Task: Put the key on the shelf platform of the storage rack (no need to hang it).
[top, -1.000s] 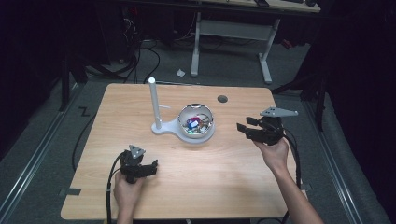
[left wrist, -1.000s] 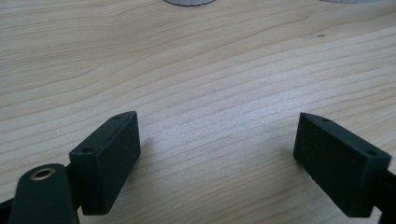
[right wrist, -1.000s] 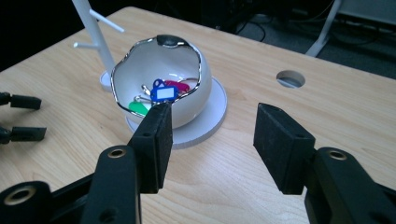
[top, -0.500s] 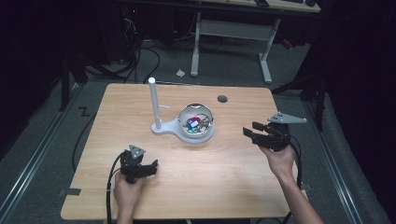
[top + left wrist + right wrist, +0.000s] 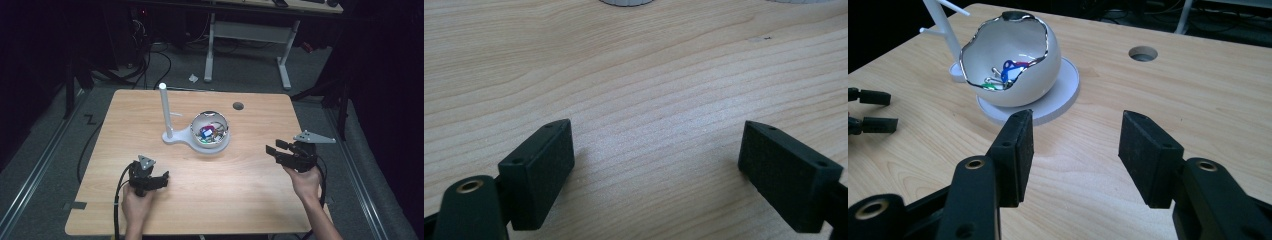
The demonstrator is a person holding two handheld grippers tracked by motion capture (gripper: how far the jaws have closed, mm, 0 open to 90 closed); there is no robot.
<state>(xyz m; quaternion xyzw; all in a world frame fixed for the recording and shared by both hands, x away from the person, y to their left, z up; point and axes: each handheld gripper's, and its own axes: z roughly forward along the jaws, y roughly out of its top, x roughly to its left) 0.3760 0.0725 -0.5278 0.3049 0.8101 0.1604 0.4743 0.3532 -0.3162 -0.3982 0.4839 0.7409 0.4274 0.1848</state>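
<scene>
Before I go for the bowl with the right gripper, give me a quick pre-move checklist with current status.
1. Right gripper open and empty: ok, jaws stand apart with bare table between them.
2. Left gripper open and empty: ok, jaws wide apart over bare wood.
3. Path from the right gripper to the white bowl: ok, nothing lies on the wooden table between them.
4. Bowl seated upright on its round white base: ok.
5. Contents reachable: cannot tell; small coloured items sit inside, but the jagged rim hides most of them.
6. White post beside the bowl, clear of the approach: ok, it stands on the far side.
</scene>
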